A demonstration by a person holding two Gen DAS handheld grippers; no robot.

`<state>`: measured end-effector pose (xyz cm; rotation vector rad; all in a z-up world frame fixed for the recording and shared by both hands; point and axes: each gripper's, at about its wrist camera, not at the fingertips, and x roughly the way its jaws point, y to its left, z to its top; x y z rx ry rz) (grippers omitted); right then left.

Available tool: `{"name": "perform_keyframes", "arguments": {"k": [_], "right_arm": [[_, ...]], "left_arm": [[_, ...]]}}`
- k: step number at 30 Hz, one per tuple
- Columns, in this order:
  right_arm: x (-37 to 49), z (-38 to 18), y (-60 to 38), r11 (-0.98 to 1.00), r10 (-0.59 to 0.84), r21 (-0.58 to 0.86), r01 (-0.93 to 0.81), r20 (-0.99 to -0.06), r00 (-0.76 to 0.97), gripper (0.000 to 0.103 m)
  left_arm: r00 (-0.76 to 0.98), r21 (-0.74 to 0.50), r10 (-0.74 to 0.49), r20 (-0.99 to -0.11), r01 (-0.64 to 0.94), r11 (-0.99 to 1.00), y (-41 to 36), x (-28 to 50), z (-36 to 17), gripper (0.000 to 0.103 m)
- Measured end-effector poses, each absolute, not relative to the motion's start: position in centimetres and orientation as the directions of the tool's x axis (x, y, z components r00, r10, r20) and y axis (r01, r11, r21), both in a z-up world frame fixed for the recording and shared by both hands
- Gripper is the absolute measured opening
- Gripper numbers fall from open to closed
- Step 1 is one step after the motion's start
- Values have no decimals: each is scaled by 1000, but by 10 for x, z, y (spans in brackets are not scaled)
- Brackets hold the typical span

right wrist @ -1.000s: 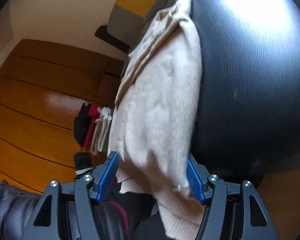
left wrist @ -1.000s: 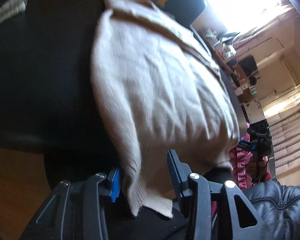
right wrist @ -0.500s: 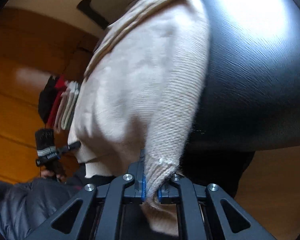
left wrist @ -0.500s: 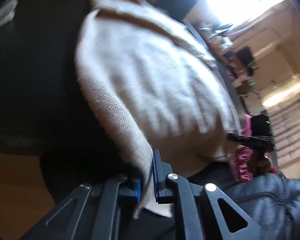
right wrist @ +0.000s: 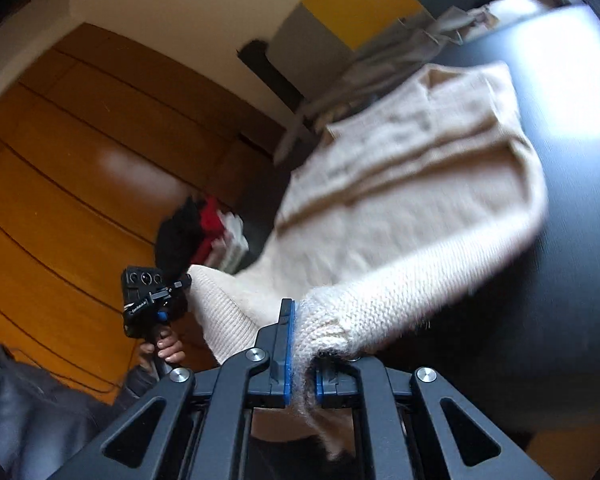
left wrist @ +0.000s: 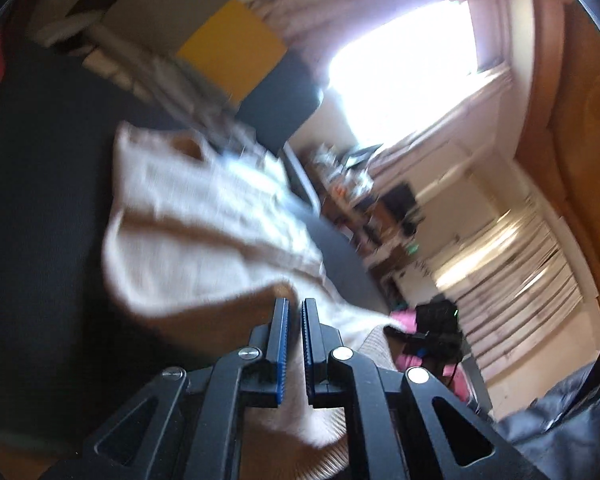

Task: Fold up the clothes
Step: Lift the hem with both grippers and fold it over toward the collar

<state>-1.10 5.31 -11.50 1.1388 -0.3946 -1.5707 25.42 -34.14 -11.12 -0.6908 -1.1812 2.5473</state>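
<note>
A cream knit sweater [left wrist: 204, 216] lies on a round black table [left wrist: 40, 200]. My left gripper [left wrist: 294, 312] is shut on the sweater's near hem corner and holds it lifted off the table. My right gripper [right wrist: 300, 320] is shut on the other hem corner of the sweater [right wrist: 400, 208], also lifted. The hem end hangs raised while the collar end rests on the black table [right wrist: 560, 240]. The left gripper also shows in the right wrist view [right wrist: 152, 300], held in a hand.
A pile of folded black, red and white clothes [right wrist: 204, 232] sits at the table's far edge. Grey garments [right wrist: 400, 52] lie heaped beyond the sweater's collar. Wooden wall panels [right wrist: 80, 168] stand behind. A bright window [left wrist: 404, 48] and cluttered shelves [left wrist: 352, 176] are at the right.
Both grippers closed on the sweater's hem corners, then lifted them up off the table and toward the collar end. Both views are blurred by motion.
</note>
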Motion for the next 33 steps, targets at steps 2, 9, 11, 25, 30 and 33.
{"name": "perform_keyframes", "arguments": {"k": [2,9,11,25,30,33], "right_arm": [[-27,-104,50,-324,-904,755,570,-424,48,8],[-101,-104,23,-404,-877,725,558,-480,-11,8],[-104,-117,23,-426,-865,729,536,-502,-4,8],[-107,-186,21,-524,-805,738,425,-593,37,11],[-103,-187,23,-536,-797,729,426,-604,32,11],[-104,-194,25,-525,-810,754,396,-586,41,11]], "left_arm": [[-878,-758,389,-278,-49,-651,-356,235,-97,2],[-843,-704,329,-425,79,-705,-391,168,-100,3],[-803,-686,324,-500,139,-714,-394,166,-112,6],[-649,-716,437,-622,247,-653,-336,254,-209,41],[-690,-700,425,-585,166,-694,-320,241,-212,41],[-662,-702,468,-585,124,-702,-307,234,-214,29]]}}
